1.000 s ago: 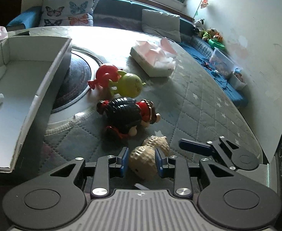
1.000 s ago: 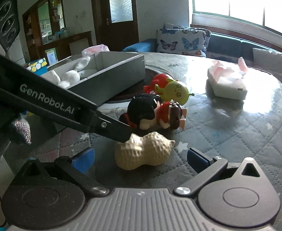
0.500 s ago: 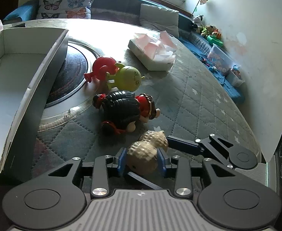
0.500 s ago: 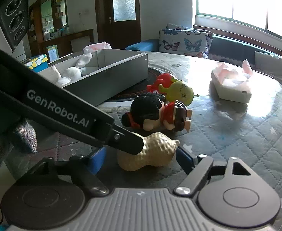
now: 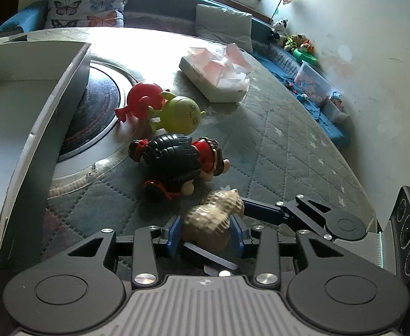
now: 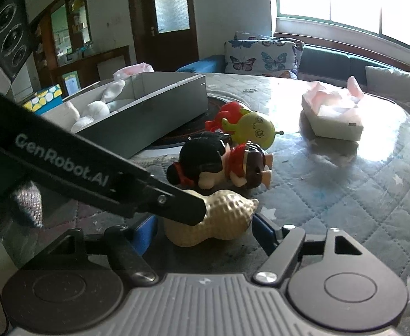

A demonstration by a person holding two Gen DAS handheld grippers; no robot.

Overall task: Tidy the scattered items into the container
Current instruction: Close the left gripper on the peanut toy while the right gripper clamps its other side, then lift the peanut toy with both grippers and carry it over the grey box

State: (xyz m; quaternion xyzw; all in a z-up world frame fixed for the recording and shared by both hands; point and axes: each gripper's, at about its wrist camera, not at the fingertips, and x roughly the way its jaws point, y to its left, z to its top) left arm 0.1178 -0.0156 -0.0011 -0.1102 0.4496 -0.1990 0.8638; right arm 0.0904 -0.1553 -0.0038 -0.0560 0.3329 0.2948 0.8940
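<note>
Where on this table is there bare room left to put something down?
The quilted table cover lies bare to the right of the dolls, below the tissue pack. The grey box floor nearest its right wall is bare too. It is crowded around the peanut toy, black-haired doll and green toy.

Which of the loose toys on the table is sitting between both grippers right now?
The tan peanut toy. It alone lies between the blue pads; the black-haired doll, green figure and red toy lie farther off, toward the box.

Peanut toy [image 6: 216, 221] lengthwise between right gripper [image 6: 205, 231] jaws, seemingly touching, left gripper [image 6: 182, 210] finger across it
</note>
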